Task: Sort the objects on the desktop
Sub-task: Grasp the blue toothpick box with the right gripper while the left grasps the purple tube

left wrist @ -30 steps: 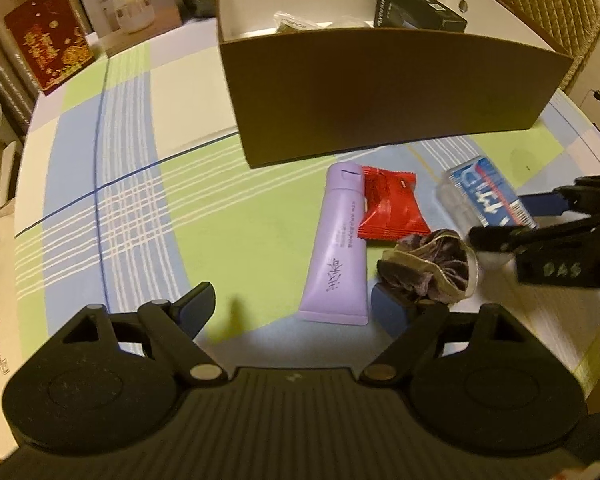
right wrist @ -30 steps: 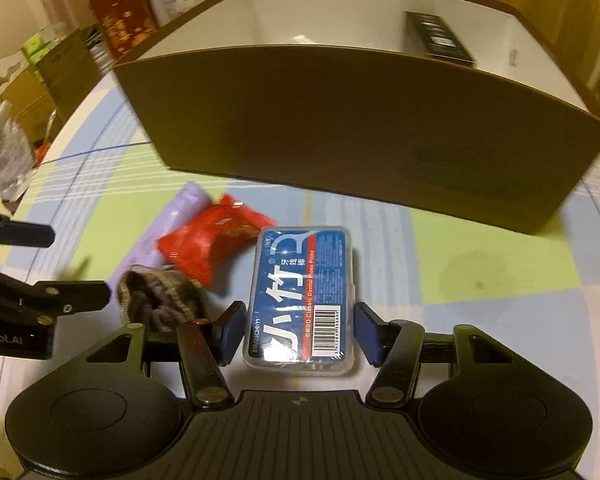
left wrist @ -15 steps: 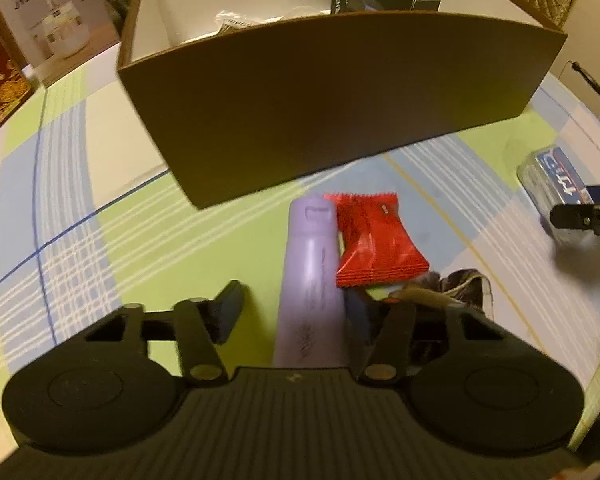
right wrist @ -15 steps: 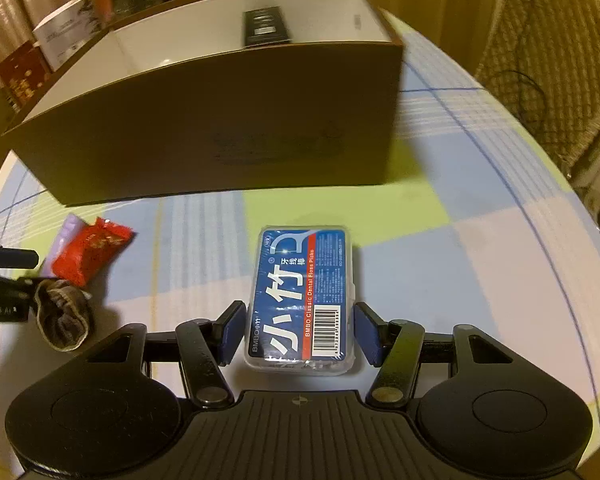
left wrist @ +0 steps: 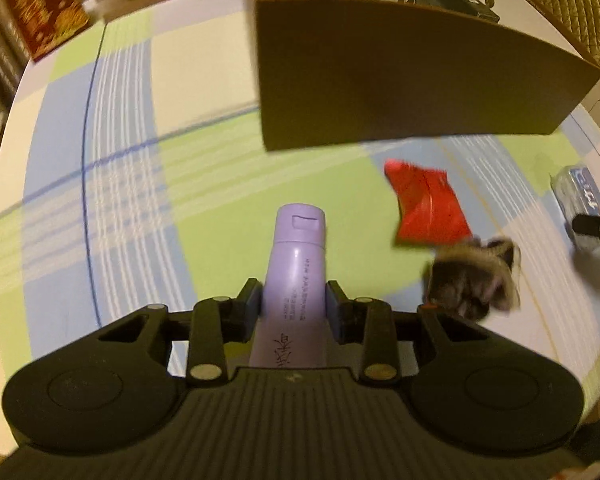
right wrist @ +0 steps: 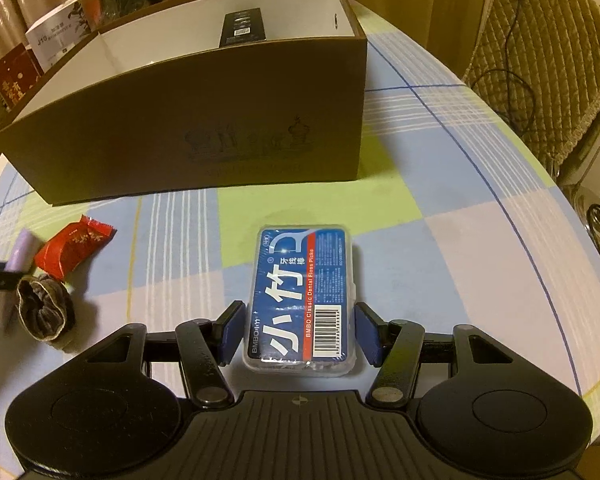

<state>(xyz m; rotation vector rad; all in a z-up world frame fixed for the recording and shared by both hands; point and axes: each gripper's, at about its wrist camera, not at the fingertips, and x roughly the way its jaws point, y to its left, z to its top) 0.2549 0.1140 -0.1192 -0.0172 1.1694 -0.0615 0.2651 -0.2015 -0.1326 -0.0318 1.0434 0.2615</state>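
Checked tabletop (left wrist: 112, 152) below, left gripper (left wrist: 294, 304) tilts steeply down, jaws closing on tube (left wrist: 296, 264); right gripper (right wrist: 300, 332) grips floss box (right wrist: 304, 296).

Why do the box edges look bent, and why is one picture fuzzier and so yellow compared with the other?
Both views are fisheye, so the cardboard box bows near the edges, and warm indoor light tints everything yellowish. Left wrist view: smeared by motion, the red packet and scrunchie blurred, though the purple tube stays fairly sharp. Right wrist view: crisp, the floss pick box label readable, slight glare on its plastic.
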